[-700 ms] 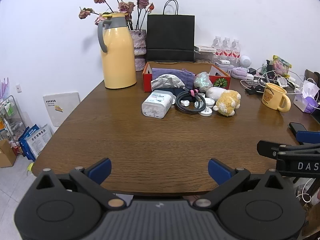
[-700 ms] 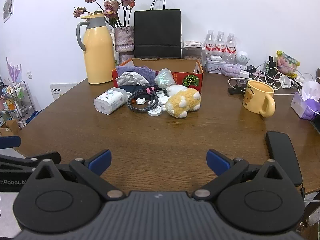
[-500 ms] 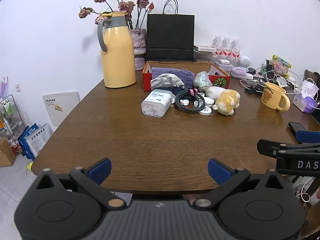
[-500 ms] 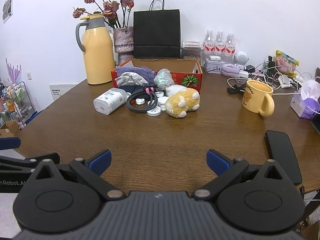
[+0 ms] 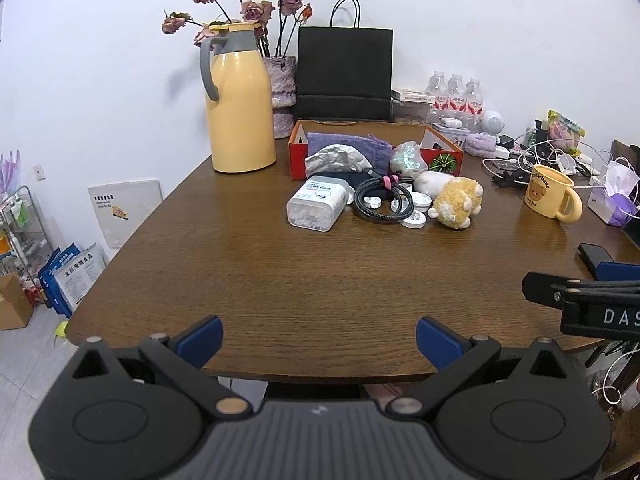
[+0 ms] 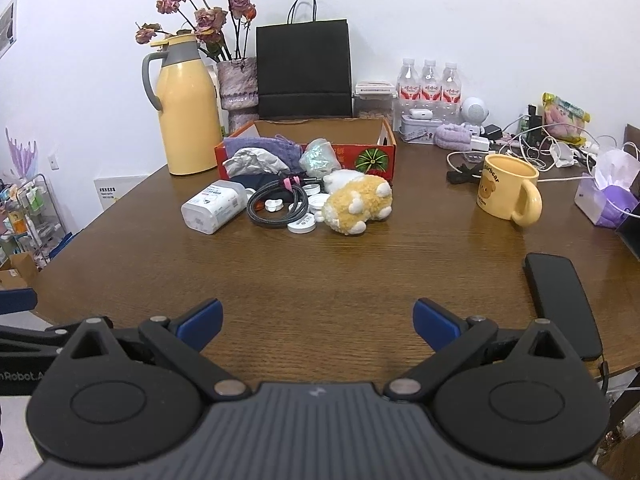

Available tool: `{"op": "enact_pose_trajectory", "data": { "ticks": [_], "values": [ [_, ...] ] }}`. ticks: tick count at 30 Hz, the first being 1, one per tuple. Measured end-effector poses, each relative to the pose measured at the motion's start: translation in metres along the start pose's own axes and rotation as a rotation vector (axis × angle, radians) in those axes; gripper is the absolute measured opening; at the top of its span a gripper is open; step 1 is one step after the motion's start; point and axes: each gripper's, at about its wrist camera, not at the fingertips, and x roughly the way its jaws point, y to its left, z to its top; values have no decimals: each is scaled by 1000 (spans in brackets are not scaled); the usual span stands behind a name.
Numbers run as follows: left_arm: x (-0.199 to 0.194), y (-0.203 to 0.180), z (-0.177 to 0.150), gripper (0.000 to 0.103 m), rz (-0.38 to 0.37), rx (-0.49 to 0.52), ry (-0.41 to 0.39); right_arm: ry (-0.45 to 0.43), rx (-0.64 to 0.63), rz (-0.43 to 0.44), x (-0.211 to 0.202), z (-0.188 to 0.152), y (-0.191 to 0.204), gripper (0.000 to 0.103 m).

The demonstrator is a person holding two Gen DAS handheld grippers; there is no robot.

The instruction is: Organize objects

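A red cardboard box (image 5: 298, 152) (image 6: 384, 151) stands mid-table with a purple cloth (image 5: 344, 146) and a grey crumpled bag (image 5: 336, 158) in it. In front lie a white plastic container (image 5: 316, 208) (image 6: 214, 206), a coiled black cable (image 5: 382, 202) (image 6: 280, 204), several small white lids (image 5: 414, 221), and a yellow plush toy (image 5: 458, 200) (image 6: 358, 202). My left gripper (image 5: 318, 336) is open and empty over the table's near edge. My right gripper (image 6: 316, 322) is open and empty, also near the front edge, far from the pile.
A yellow thermos jug (image 5: 238, 116), a flower vase (image 5: 282, 92) and a black paper bag (image 5: 344, 72) stand at the back. A yellow mug (image 6: 508, 190), a black phone (image 6: 560, 304), water bottles (image 6: 428, 84), cables and a tissue pack (image 6: 610, 196) are on the right.
Both grippers have drifted slightly; the view of the table has shifted a little. Both stay open and nothing on the table has moved.
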Motion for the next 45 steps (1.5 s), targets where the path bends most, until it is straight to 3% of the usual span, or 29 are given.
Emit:
{"op": "enact_pose_trajectory", "data": {
  "ticks": [22,32,41,45],
  "values": [
    [4,-1,0,103,11,20,12,-28,-33,21,-3,-3,5,103],
    [9,-2,0,103,12,31,28,19,-4,34,9,-2,0,103],
    [8,-7,3,103,-59,57,-32,43,16,48,19,-5,-6,103],
    [15,-8,5,103,-61,56,-20,46,11,43,22,-6,-5,103]
  ]
}}
